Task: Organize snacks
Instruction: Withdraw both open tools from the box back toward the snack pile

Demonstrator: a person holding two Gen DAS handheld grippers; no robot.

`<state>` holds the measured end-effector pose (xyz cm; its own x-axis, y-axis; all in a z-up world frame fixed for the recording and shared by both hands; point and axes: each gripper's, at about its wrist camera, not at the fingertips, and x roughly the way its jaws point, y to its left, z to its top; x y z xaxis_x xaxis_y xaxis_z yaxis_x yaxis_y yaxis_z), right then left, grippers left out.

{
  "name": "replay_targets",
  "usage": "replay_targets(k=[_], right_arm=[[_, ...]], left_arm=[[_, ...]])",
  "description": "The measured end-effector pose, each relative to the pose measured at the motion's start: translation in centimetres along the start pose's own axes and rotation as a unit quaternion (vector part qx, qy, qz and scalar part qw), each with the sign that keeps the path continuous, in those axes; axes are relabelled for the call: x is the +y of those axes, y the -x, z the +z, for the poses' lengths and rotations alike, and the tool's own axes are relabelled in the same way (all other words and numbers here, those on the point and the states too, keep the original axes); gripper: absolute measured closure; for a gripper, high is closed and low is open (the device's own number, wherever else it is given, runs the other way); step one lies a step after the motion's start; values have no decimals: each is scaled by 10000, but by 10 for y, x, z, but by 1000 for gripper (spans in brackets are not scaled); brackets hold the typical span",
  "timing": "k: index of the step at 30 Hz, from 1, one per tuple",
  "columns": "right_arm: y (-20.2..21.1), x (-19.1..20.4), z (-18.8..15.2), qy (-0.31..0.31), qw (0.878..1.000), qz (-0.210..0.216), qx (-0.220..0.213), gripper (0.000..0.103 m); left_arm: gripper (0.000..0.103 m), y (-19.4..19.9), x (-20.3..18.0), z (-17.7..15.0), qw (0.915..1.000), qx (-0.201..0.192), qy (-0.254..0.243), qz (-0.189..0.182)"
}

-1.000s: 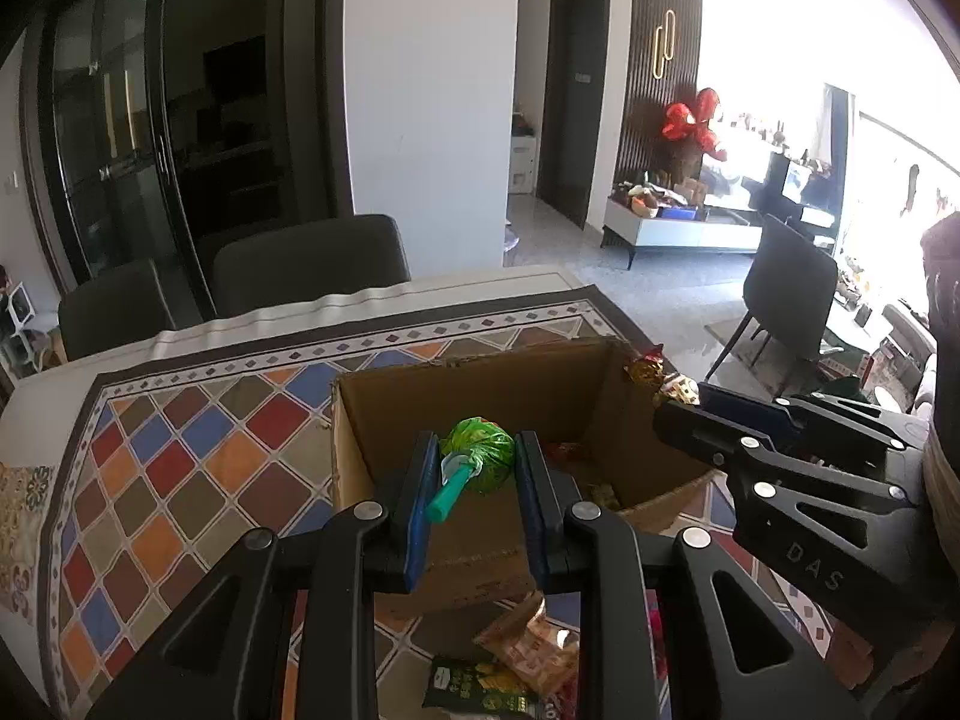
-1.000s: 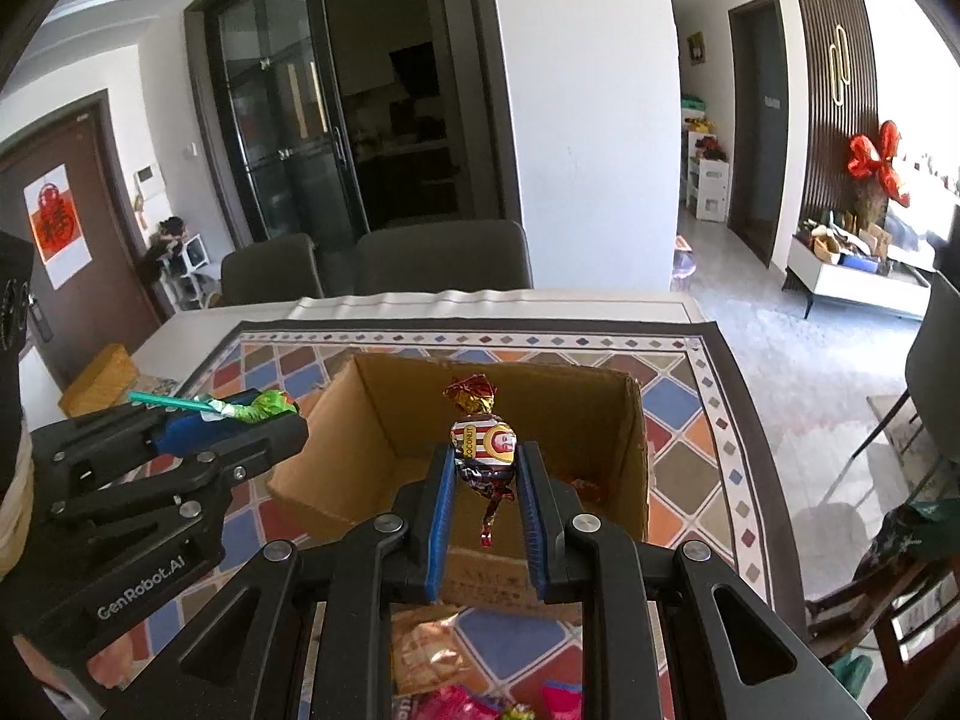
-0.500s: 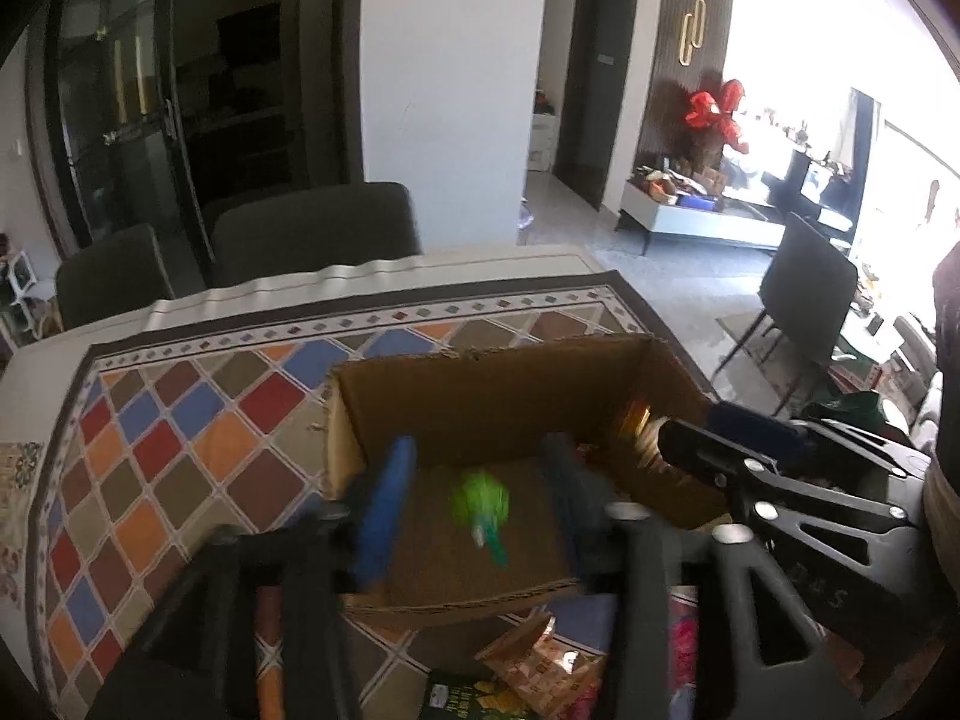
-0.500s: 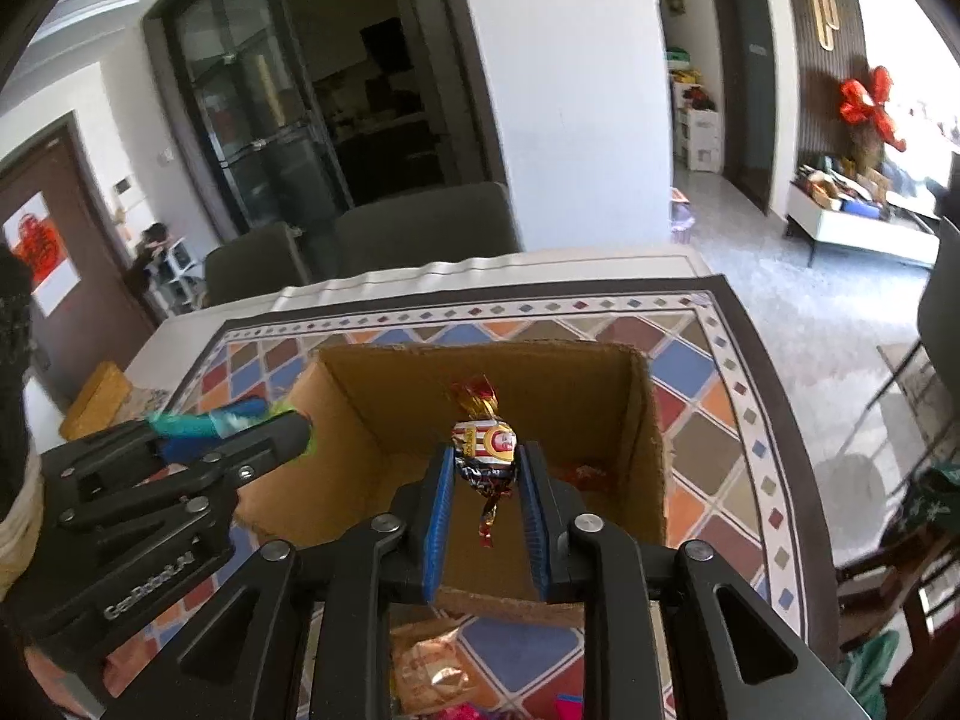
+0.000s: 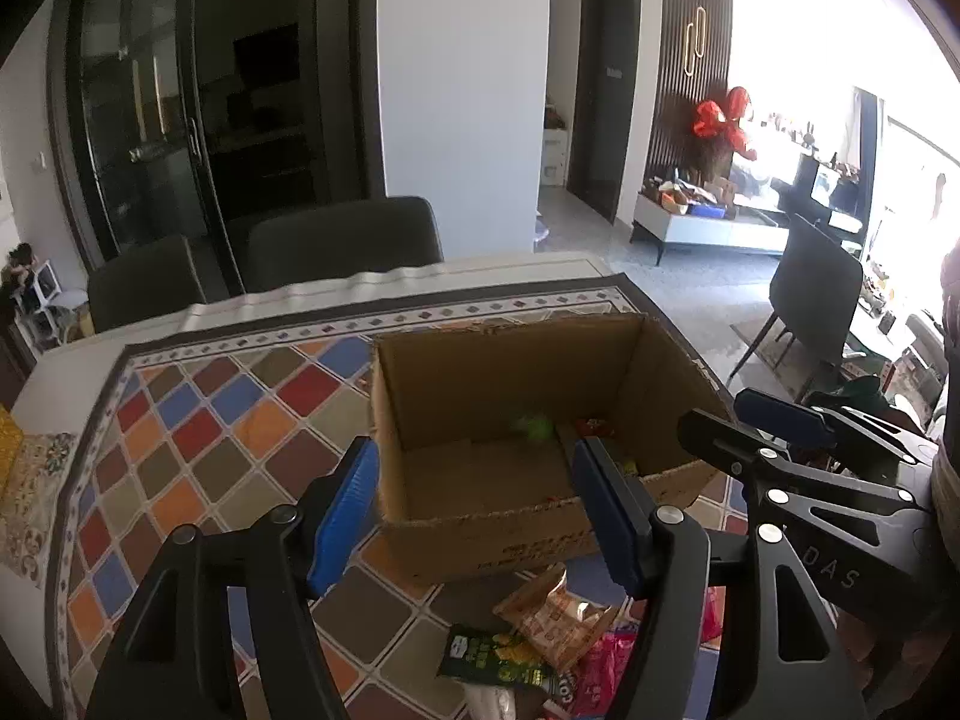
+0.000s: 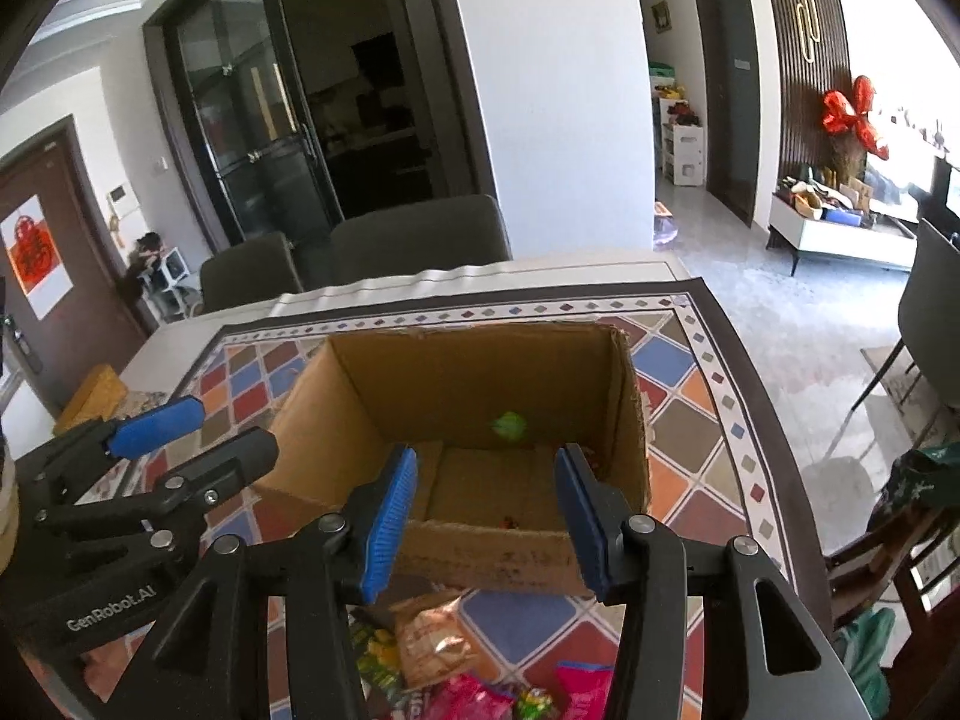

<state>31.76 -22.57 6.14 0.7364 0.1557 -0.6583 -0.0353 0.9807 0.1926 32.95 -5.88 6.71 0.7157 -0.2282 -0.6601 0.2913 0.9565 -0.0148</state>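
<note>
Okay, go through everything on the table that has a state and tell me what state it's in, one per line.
Cardboard box: open-topped, upright on the patterned cloth.
Green lollipop: blurred, inside the box.
Left gripper: jaws opening, nothing between them.
Right gripper: jaws opening, nothing between them.
Snack packets: lying loose in front of the box, not yet packed.

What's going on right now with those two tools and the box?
Left tool and right tool: both opening, nothing between the pads. Green candy blurred inside the box. More snacks on the cloth, near side. Nothing in the way.
</note>
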Motion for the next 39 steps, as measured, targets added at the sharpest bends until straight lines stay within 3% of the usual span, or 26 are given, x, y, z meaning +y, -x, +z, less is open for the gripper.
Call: replay_targets(k=[11,19,26,39], right_arm=[[38,21,-29,102,9992,145,-349,54],[59,35,-55,216,9984,90,-510,54],[56,36,-80,190,9994,17,-301,54],[35,30,-125,22,9995,-113,287,54]], left_arm=[[33,46,-1,-34,9987,-420,-197,219],[32,64,0,-65,9979,-521,-220,311],[32,66,1,-95,9985,-403,-238,296],[32,37,2,-143,9994,218,-263,54]])
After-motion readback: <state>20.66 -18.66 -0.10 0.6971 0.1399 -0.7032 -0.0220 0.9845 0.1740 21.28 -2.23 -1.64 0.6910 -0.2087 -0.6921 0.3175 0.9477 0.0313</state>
